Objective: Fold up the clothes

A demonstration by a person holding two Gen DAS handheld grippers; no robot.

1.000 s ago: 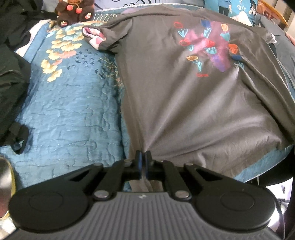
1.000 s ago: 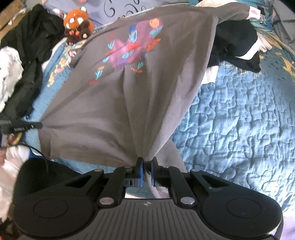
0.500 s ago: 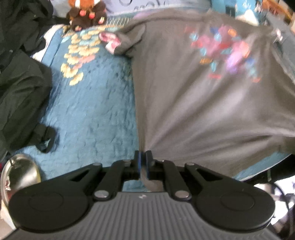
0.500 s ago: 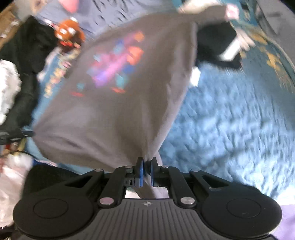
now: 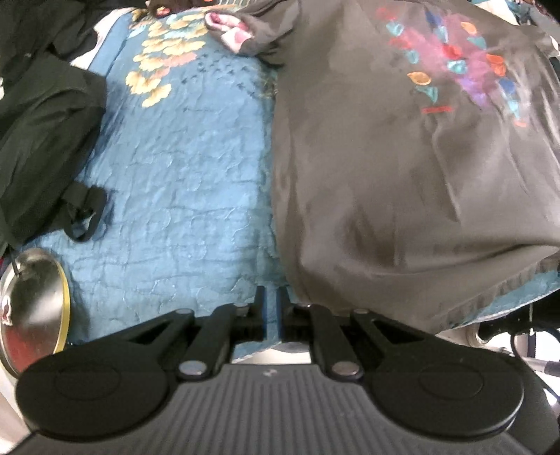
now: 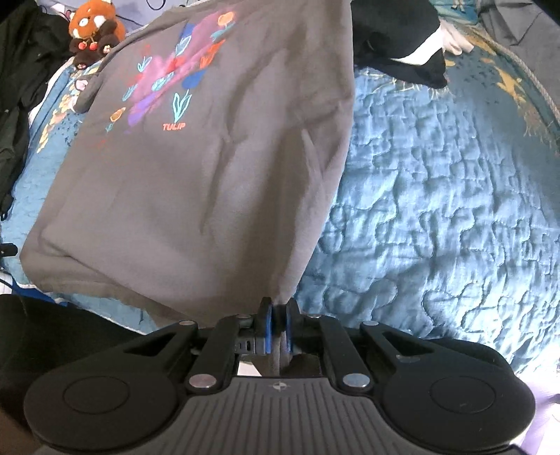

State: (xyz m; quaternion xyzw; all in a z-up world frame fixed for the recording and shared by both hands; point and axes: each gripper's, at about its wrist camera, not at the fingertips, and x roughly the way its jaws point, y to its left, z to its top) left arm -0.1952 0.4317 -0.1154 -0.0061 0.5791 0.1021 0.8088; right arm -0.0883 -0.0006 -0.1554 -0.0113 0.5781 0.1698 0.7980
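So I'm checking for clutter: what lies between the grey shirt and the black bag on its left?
In the left wrist view, only bare blue quilt lies between the grey shirt and the black bag; nothing sits on that stretch.

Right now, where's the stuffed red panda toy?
In the right wrist view, the red panda toy sits at top left, beside the grey T-shirt shoulder.

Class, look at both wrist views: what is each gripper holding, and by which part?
Both hold the grey T-shirt at its bottom hem: the right gripper pinches one corner, the left gripper the other.
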